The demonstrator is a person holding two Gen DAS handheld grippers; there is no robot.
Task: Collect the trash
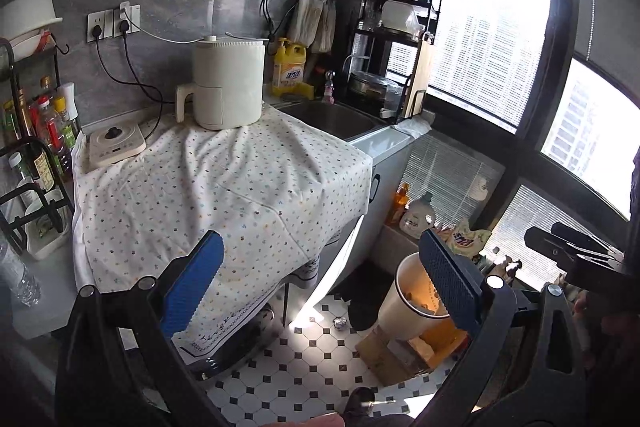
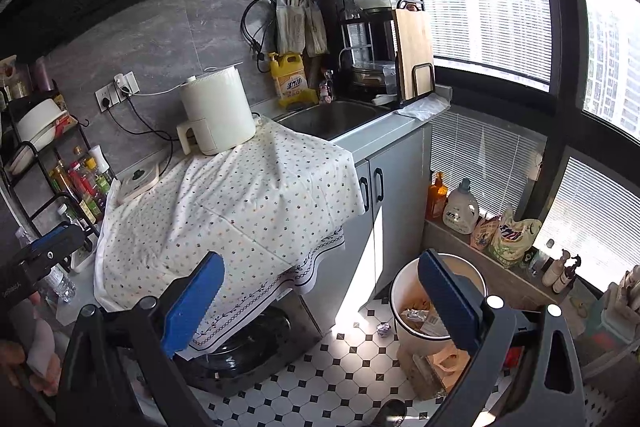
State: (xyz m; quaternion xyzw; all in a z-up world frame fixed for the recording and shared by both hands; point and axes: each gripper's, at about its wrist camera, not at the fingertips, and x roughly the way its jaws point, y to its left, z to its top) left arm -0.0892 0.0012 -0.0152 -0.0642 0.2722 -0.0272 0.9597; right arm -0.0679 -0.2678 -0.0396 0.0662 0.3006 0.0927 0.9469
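Observation:
A white trash bin (image 2: 400, 301) with scraps inside stands on the tiled floor, seen in the right wrist view, and also in the left wrist view (image 1: 394, 301). A small crumpled foil ball (image 2: 384, 329) lies on the floor just left of the bin, and shows in the left wrist view (image 1: 341, 323) too. My left gripper (image 1: 320, 283) is open and empty, held above the floor by the cloth-covered counter. My right gripper (image 2: 320, 287) is open and empty, above the floor left of the bin. The right gripper shows at the far right in the left wrist view (image 1: 568, 251).
A dotted cloth (image 2: 240, 195) covers the counter, with a white air fryer (image 2: 216, 111) and a small scale (image 2: 138, 181) on it. A sink (image 2: 332, 115) is behind. Cardboard (image 2: 432, 367) lies by the bin. Detergent bottles (image 2: 460, 207) line the window ledge. A bottle rack (image 2: 76, 187) stands left.

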